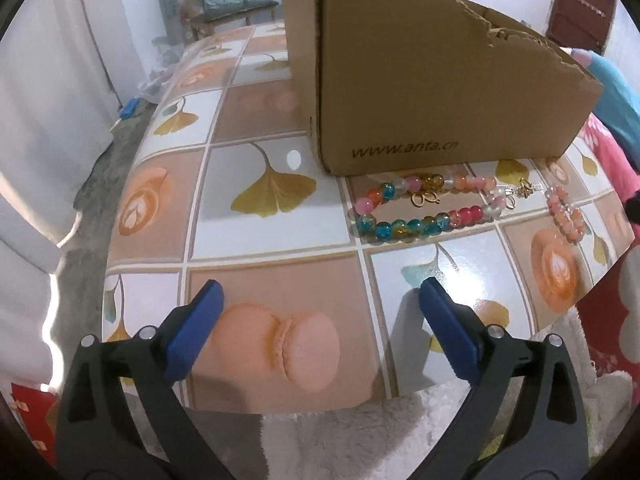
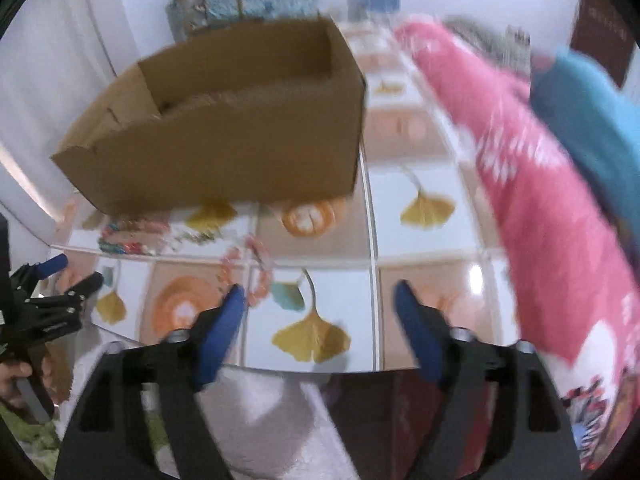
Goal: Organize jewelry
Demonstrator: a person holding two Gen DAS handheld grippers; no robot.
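1. Jewelry lies on the patterned tabletop [image 1: 276, 240]: a multicoloured bead bracelet [image 1: 424, 208] at centre right of the left wrist view, just in front of the cardboard box [image 1: 440, 88].
2. Beside it, further right, sits a smaller pink bead bracelet [image 1: 566, 216], apart from the first.
3. Gold clasp pieces [image 1: 528, 191] lie between the two, close to the box's lower edge.
4. Left gripper [image 1: 320, 296], bottom of that view, has its blue pads spread wide with only tabletop between them.
5. Right gripper [image 2: 320, 300], in the blurred right wrist view, also stands wide apart and empty; the pink bracelet is just above its left pad.
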